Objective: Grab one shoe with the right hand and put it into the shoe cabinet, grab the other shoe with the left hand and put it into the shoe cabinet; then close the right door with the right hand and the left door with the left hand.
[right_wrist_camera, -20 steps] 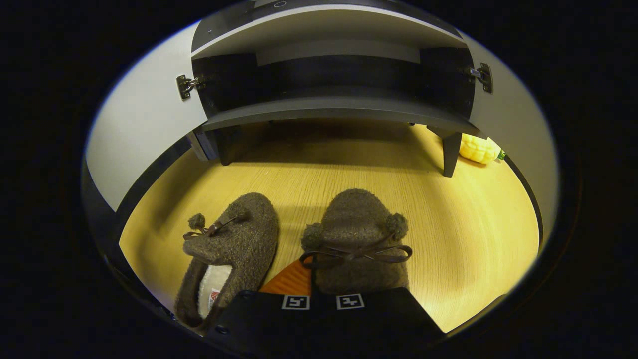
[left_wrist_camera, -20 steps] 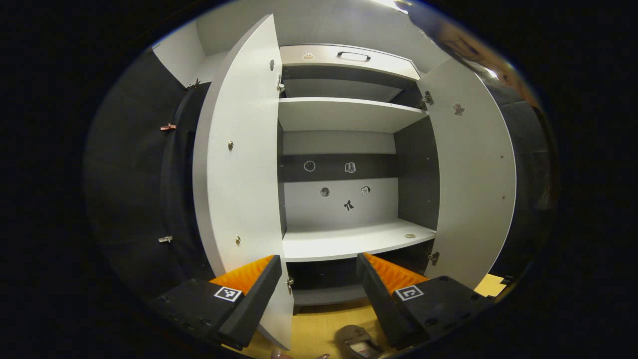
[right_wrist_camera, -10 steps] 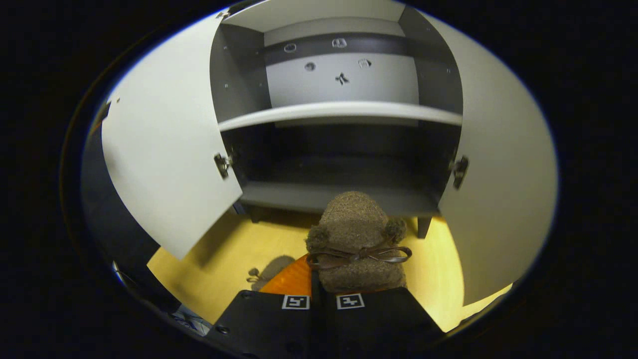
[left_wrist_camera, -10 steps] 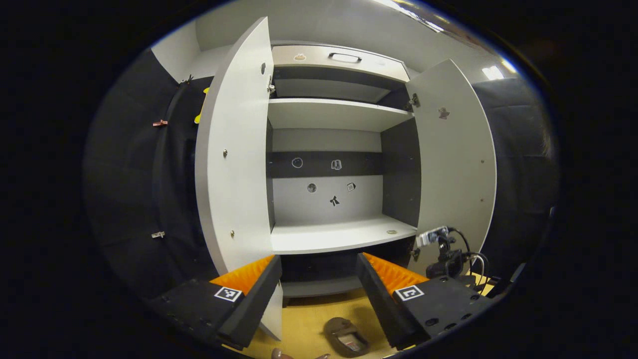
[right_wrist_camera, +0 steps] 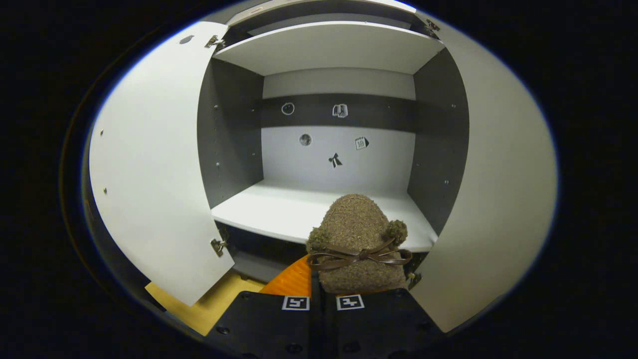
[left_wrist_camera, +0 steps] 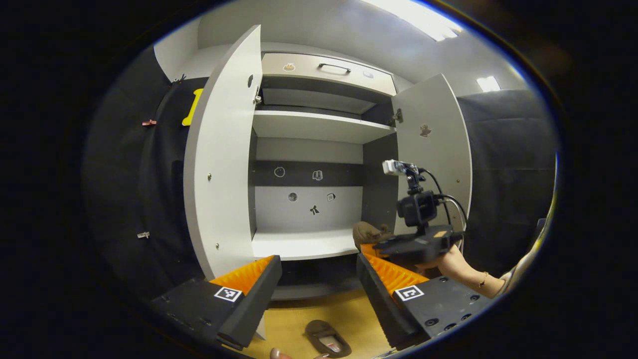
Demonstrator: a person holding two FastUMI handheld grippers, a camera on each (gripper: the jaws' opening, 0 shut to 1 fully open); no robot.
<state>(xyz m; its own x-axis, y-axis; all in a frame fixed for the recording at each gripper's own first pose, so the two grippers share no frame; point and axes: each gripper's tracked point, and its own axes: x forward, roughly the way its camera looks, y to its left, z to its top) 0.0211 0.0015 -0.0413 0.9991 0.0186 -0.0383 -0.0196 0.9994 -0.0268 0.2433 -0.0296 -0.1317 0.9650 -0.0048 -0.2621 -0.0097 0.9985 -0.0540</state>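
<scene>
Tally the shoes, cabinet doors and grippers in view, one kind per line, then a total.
Shoes: 2, one held, one on the floor
Cabinet doors: 2, left, right, both open
Grippers: 2, left, right
Total: 6

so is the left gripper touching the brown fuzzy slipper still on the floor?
Apart. The left gripper view shows the left gripper open and held high, with bare wooden floor between its fingers and the brown fuzzy slipper below.

Left gripper: jaws spread wide, level, nothing between its 2 fingers. Right gripper: fingers drawn close together, clamped on a load; raised ahead, held by a bare forearm.
</scene>
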